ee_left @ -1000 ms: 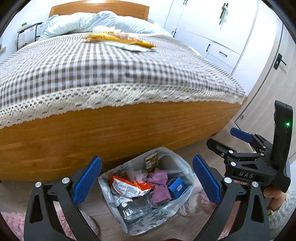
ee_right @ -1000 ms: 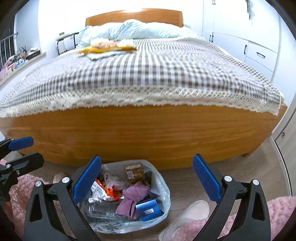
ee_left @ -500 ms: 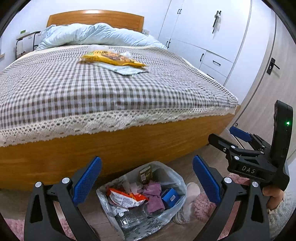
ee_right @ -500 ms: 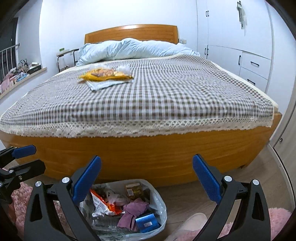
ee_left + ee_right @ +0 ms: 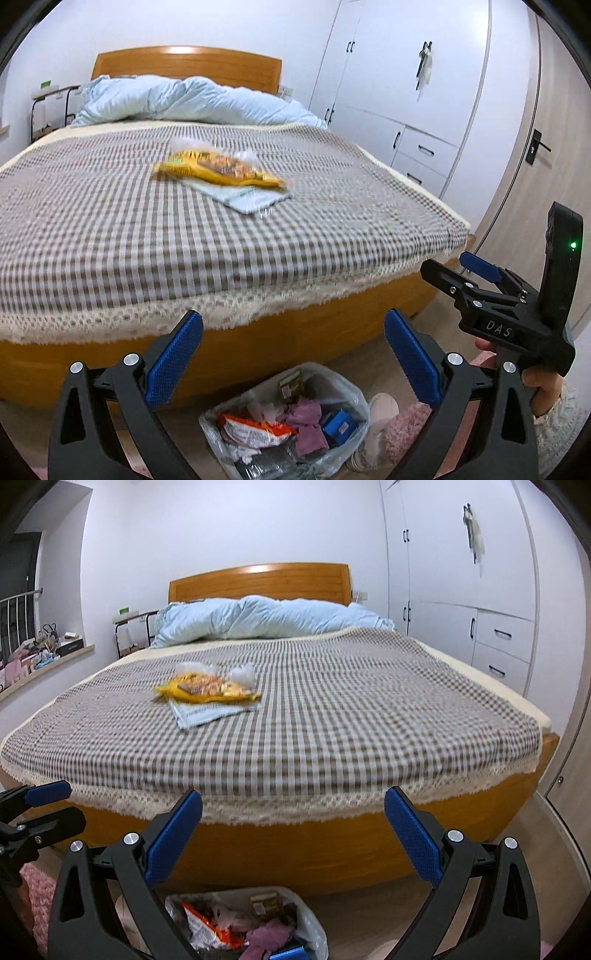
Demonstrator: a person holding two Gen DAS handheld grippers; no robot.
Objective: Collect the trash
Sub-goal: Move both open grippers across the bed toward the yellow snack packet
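Both tongs, left [image 5: 293,365] and right [image 5: 293,843], have risen from the trash bag [image 5: 288,424], released and empty; yellow wrapper [image 5: 221,171] lies mid-bed [image 5: 332,731]. Reach over, pinch its near edge, not the paper underneath.

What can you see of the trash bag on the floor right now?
The trash bag is thin, clear, crinkly plastic, standing open-mouthed on the wooden floor at the foot of the bed, apart from both grippers. It looks fairly full: an orange-and-white snack wrapper, crumpled purple pieces, a small blue box, a brown packet near the back and clear wrapping. A pale shoe sits at its right side. Its lower edge is cut off.
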